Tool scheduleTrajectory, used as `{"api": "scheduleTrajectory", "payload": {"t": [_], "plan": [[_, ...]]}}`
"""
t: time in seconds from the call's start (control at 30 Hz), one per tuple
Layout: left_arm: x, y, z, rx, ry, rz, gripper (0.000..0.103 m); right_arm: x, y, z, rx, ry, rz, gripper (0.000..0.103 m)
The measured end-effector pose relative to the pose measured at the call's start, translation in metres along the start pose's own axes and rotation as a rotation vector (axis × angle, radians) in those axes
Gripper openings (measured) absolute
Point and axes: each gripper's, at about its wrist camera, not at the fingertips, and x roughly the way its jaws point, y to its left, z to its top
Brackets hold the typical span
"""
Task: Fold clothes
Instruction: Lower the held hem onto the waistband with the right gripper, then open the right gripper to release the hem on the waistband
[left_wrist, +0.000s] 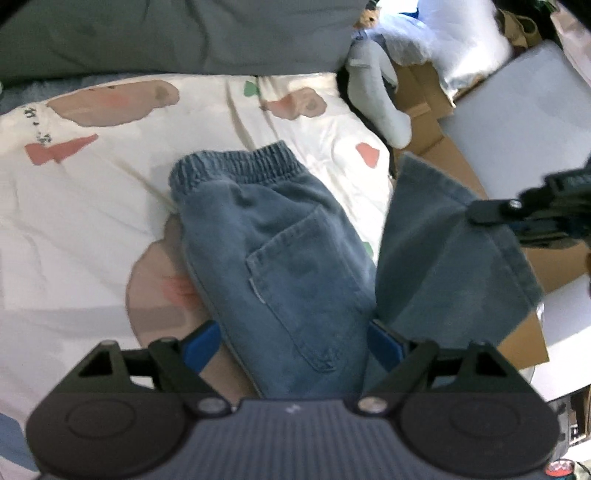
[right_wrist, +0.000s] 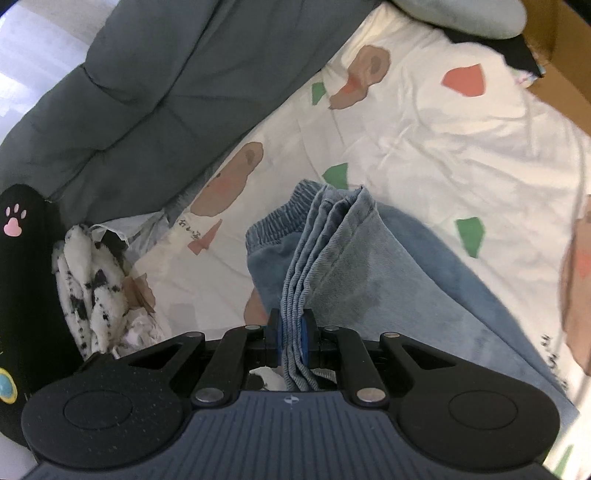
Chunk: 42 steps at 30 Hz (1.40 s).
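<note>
Blue jeans (left_wrist: 280, 236) with an elastic waistband lie on the white bear-print sheet (left_wrist: 92, 206), back pocket up. My left gripper (left_wrist: 291, 345) stands open, its blue pads (left_wrist: 201, 347) wide apart on either side of the jeans near the fold. The leg ends (left_wrist: 443, 258) are lifted off the bed at the right, with the right gripper (left_wrist: 491, 214) pinching their edge. In the right wrist view my right gripper (right_wrist: 291, 339) is shut on the stacked leg hems (right_wrist: 325, 251), which stand upright over the waistband (right_wrist: 280, 218).
A grey duvet (left_wrist: 177, 33) runs along the far side of the bed. Cardboard boxes (left_wrist: 424, 99) and a white soft toy (left_wrist: 376, 92) stand past the right edge. A black paw-print cloth (right_wrist: 22, 280) and a spotted black-and-white garment (right_wrist: 92, 280) lie at the left.
</note>
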Motion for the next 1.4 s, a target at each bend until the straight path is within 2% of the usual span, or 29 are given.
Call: {"api": "scheduleTrajectory", "payload": {"t": [0.27,0.5,0.6,0.67,0.7,0.73,0.83,0.93,1.0,1.1,1.2,1.27,1.33,1.4], "plan": [[-0.007,0.023,0.000,-0.062,-0.026,0.053,0.089,0.069,0.007,0.016,0.008,0.078,0.021,0.010],[-0.015,0.040,0.001,-0.084,-0.035,0.085,0.089,0.113,0.006,0.020,0.033,0.100,0.029,0.011],[-0.017,0.047,-0.001,-0.097,-0.030,0.092,0.089,0.128,0.005,0.023,0.065,0.109,0.032,0.018],[-0.018,0.050,-0.002,-0.105,-0.030,0.096,0.089,0.135,0.005,0.028,0.092,0.110,0.041,0.028],[-0.019,0.051,-0.002,-0.110,-0.034,0.095,0.089,0.137,0.006,0.030,0.107,0.108,0.050,0.039],[-0.019,0.052,-0.001,-0.116,-0.038,0.093,0.089,0.136,0.007,0.034,0.109,0.101,0.049,0.046],[-0.021,0.052,0.002,-0.127,-0.048,0.085,0.089,0.120,0.007,0.042,0.101,0.065,0.051,0.048],[-0.027,0.048,0.007,-0.135,-0.071,0.085,0.090,0.099,0.003,0.047,0.085,0.021,0.054,0.061],[-0.029,0.043,0.012,-0.124,-0.081,0.057,0.091,0.085,0.001,0.051,0.075,-0.008,0.057,0.067],[-0.025,0.030,0.019,-0.067,-0.084,0.061,0.091,0.065,-0.002,0.057,0.060,-0.052,0.060,0.067],[-0.023,0.017,0.023,-0.065,-0.123,0.055,0.090,0.057,-0.027,0.039,0.084,-0.107,0.116,0.067],[-0.020,0.010,0.022,-0.086,-0.153,0.039,0.088,0.060,-0.040,0.023,0.039,-0.106,0.118,0.067],[-0.014,0.004,0.022,-0.103,-0.157,0.025,0.086,0.069,-0.048,0.011,-0.019,-0.090,0.091,0.067],[-0.009,-0.002,0.022,-0.119,-0.157,0.012,0.083,0.078,-0.059,-0.001,-0.040,-0.081,0.103,0.065]]}}
